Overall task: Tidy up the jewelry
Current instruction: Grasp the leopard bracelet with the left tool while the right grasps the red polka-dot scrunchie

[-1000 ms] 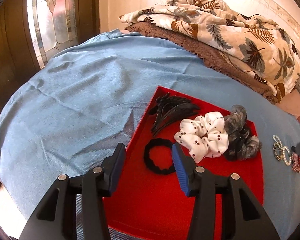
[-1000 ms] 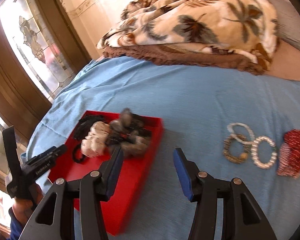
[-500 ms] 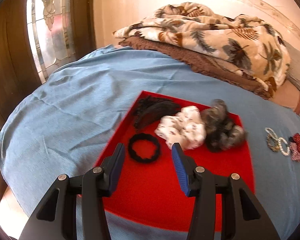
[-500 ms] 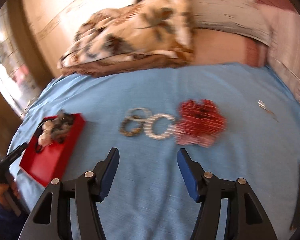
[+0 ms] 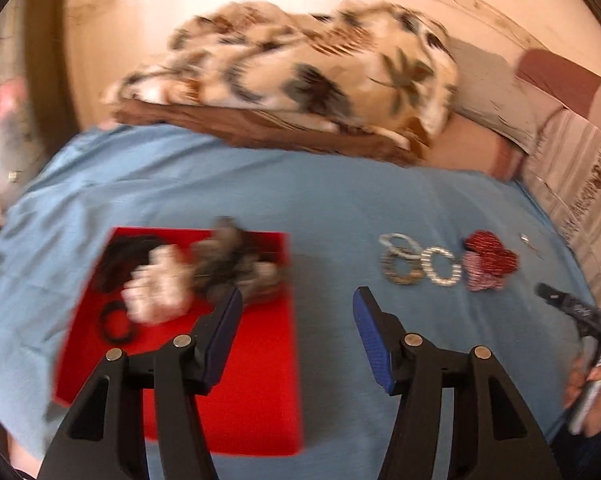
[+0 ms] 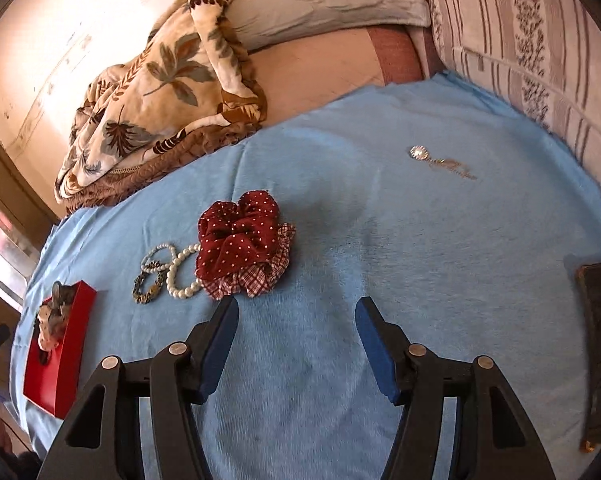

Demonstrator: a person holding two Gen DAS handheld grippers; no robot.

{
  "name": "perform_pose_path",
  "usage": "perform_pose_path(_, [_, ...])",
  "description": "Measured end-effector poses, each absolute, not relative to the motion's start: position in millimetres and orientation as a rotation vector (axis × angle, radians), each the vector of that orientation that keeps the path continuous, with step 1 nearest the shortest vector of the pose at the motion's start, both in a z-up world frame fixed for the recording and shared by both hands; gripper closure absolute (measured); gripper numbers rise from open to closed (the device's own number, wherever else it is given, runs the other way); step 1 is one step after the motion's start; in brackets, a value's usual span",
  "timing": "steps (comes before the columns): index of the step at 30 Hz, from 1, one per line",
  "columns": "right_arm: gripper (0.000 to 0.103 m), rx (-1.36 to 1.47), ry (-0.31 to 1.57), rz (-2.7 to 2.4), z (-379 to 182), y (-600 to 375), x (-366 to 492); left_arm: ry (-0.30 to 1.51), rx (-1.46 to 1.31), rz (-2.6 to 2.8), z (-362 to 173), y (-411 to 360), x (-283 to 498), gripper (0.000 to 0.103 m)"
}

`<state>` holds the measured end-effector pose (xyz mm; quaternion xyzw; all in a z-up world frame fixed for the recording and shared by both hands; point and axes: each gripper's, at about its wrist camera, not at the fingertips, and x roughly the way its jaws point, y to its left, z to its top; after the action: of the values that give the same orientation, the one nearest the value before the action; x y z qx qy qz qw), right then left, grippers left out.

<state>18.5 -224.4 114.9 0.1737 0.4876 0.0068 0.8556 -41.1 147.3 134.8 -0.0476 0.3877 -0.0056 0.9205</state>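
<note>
1. Pearl and beaded bracelets [image 6: 166, 270] lie in a loose cluster on the blue bedsheet [image 6: 380, 240], touching a dark red polka-dot scrunchie [image 6: 238, 236] stacked on a checked one.
2. Beyond, a rhinestone pendant [image 6: 418, 153] trails its chain toward the striped wall.
3. The red tray [image 5: 256, 360] holds scrunchies and black hair ties.
4. The left gripper [image 5: 296, 332] has just been opening, empty; the right gripper [image 6: 296, 332] also stands apart over bare sheet.

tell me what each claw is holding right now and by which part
Nothing. The left claw and right claw are both open and empty above the blue sheet.
</note>
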Motion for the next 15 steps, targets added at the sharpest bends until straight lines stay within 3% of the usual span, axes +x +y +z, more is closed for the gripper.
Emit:
perform_pose_path(10, [0.038, 0.398, 1.023, 0.099, 96, -222, 54, 0.990, -0.168, -0.119, 76, 86, 63, 0.047])
perform_pose_path(15, [0.038, 0.413, 0.991, 0.156, 99, -218, 75, 1.048, -0.137, -0.126, 45, 63, 96, 0.052])
